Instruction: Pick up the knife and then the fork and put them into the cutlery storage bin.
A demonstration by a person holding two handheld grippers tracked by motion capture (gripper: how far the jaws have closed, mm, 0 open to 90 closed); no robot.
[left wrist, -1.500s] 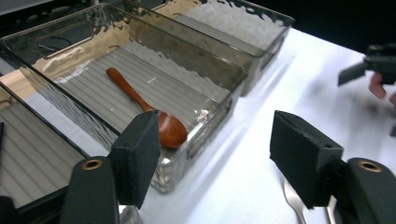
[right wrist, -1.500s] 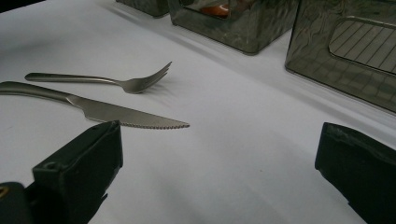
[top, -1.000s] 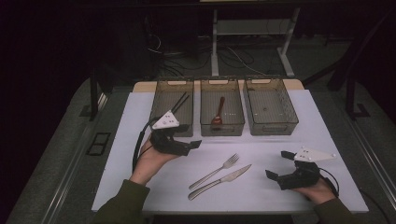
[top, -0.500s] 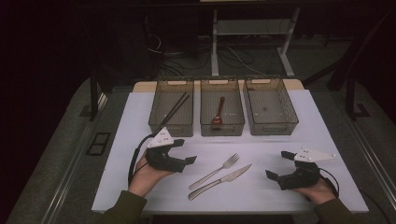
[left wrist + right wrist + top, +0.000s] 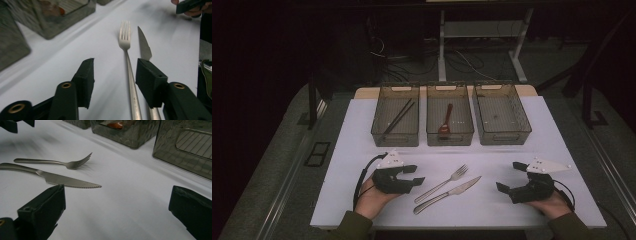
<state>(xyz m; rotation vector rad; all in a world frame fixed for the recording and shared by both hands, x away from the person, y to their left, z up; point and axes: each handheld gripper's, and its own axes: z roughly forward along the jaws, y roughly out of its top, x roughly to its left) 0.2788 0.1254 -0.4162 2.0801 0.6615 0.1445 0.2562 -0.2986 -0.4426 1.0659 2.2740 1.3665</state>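
1. Count from the high view: one fork (image 5: pixel 443 183), one knife (image 5: pixel 447 194), three clear bins, two grippers.
2. Fork and knife lie side by side on the white tabletop (image 5: pixel 492 150), tips toward 1 o'clock, between my two grippers.
3. Left bin (image 5: pixel 396 121) holds two dark chopsticks (image 5: pixel 398 118). Middle bin (image 5: pixel 449 120) holds one reddish spoon (image 5: pixel 445 121). Right bin (image 5: pixel 502 120) is at 12 o'clock from the knife tip.
4. Left gripper (image 5: pixel 417 175) sits at 9 o'clock of the fork. Its jaws have just been closing and are still spread. In the left gripper view the fork handle (image 5: pixel 131 85) runs between them, pads not touching it.
5. Right gripper (image 5: pixel 510 176) sits at 3 o'clock of the knife, jaws spread wide on nothing.
6. No readable labels or writing anywhere I can see.
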